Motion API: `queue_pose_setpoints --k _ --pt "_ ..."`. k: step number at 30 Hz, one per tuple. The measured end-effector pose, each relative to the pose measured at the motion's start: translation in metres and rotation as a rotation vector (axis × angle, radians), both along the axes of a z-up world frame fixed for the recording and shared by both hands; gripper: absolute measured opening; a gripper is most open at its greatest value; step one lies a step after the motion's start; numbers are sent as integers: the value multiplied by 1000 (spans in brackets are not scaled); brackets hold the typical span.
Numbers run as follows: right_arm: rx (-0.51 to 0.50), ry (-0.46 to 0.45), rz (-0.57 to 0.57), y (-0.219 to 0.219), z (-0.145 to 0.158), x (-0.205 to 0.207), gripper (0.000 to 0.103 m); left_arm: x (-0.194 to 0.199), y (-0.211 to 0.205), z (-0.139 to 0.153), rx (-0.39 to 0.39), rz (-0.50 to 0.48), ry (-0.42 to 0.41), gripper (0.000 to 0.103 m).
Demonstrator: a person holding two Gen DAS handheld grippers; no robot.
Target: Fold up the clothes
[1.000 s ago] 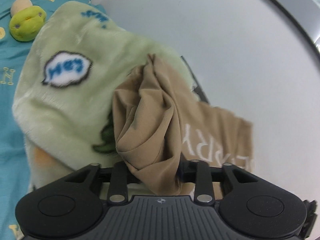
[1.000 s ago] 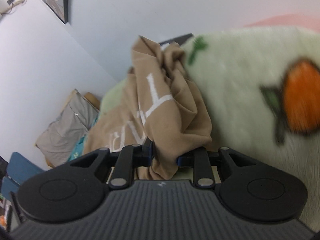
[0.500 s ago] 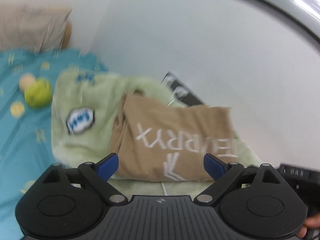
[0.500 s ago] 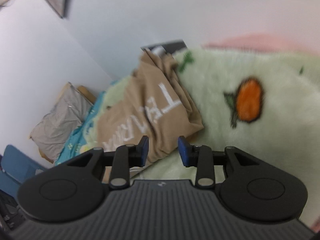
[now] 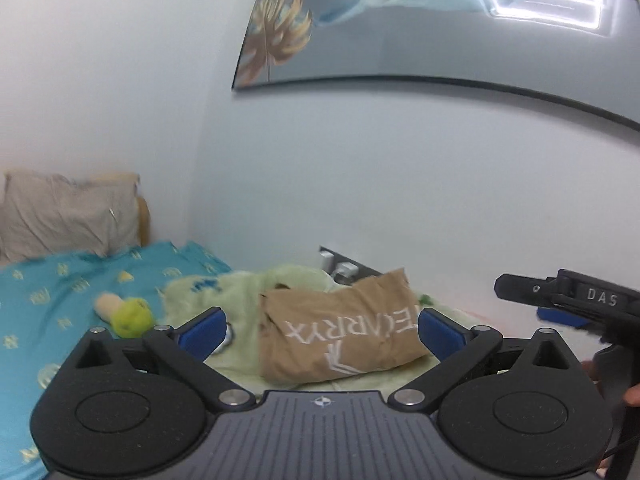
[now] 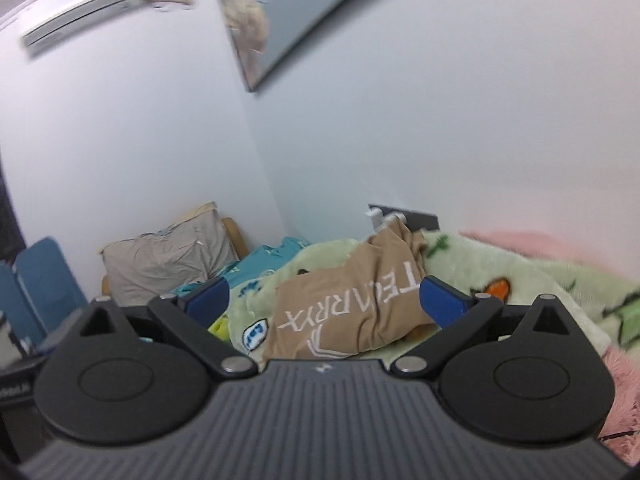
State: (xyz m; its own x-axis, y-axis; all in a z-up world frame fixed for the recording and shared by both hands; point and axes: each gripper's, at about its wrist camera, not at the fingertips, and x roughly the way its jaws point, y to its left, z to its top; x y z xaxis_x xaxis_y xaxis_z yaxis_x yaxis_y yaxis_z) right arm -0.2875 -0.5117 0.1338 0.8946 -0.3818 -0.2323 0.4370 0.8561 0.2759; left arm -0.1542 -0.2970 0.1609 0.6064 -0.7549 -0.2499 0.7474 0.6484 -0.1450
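Observation:
A tan garment point(image 5: 340, 328) with white lettering lies folded in a rough rectangle on a pale green fleece blanket point(image 5: 240, 292), against the white wall. My left gripper point(image 5: 320, 330) is open, pulled back from the garment, nothing between its blue pads. The right wrist view shows the same tan garment point(image 6: 352, 304) on the green blanket point(image 6: 520, 280). My right gripper point(image 6: 326, 302) is open and empty too, held back from the cloth. That right gripper point(image 5: 560, 300) also shows at the right edge of the left wrist view, held by a hand point(image 5: 632, 396).
A teal patterned sheet point(image 5: 60, 292) covers the bed, with a yellow-green plush toy point(image 5: 128, 316) on it. A grey pillow point(image 5: 68, 216) leans at the head. A pink fluffy blanket point(image 6: 624, 392) lies right. A framed picture point(image 5: 440, 24) hangs above. Wall outlets point(image 5: 340, 266) sit behind the garment.
Both grippers let go of the tan garment and opened wide. Both drew back and tilted up, and the garment now lies on the green blanket.

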Motion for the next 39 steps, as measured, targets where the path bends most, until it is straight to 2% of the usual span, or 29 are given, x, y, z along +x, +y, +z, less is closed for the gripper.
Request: queue_pose_setpoints --k 5,14,23,31,39 --pt "-109 -17 -9 30 -15 -8 103 -25 30 -8 8 48 -84 103" --pt "-202 -47 6 72 -37 -12 103 -57 60 -23 -1 67 -177 103" --pt "-264 -54 8 99 -40 -5 103 -65 66 -45 26 89 -202 103" --pt "-304 -36 17 119 -40 -2 103 -70 81 -45 14 126 -228 103" --pt "-319 -33 -9 119 -39 -14 103 -66 90 -53 -2 146 -193 103"
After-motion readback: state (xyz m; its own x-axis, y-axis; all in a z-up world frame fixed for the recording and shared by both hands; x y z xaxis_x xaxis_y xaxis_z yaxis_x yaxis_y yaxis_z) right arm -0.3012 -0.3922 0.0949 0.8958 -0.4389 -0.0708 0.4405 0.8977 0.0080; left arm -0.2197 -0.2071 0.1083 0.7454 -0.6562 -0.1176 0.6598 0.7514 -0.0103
